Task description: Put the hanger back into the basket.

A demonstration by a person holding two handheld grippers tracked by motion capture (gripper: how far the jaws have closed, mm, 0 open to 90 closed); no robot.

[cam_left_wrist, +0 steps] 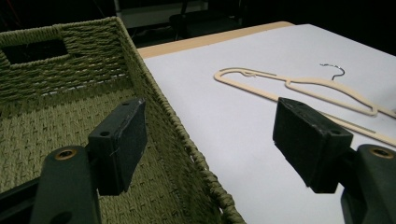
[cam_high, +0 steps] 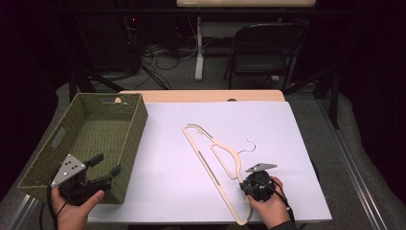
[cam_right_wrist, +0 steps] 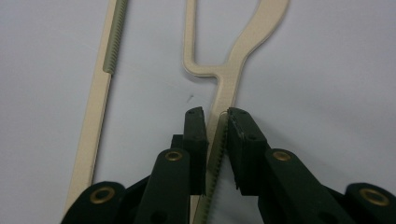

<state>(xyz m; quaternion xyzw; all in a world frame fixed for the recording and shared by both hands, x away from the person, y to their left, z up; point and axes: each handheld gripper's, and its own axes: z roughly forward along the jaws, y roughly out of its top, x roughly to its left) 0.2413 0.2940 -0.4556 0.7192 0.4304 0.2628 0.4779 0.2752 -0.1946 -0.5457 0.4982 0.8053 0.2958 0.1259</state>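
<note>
The right gripper (cam_right_wrist: 215,122) is clamped on the cream hanger's (cam_high: 210,158) shoulder bar (its near end hidden under the hand), on the white sheet (cam_high: 287,143). The left gripper (cam_high: 106,167), jaws apart, seemingly hovers over the woven basket's (cam_high: 136,124) near-right rim.

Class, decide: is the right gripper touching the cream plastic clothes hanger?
Touching. The right gripper view shows the right gripper with both black jaws closed against the shoulder bar of the cream plastic clothes hanger, no gap on either side.
</note>
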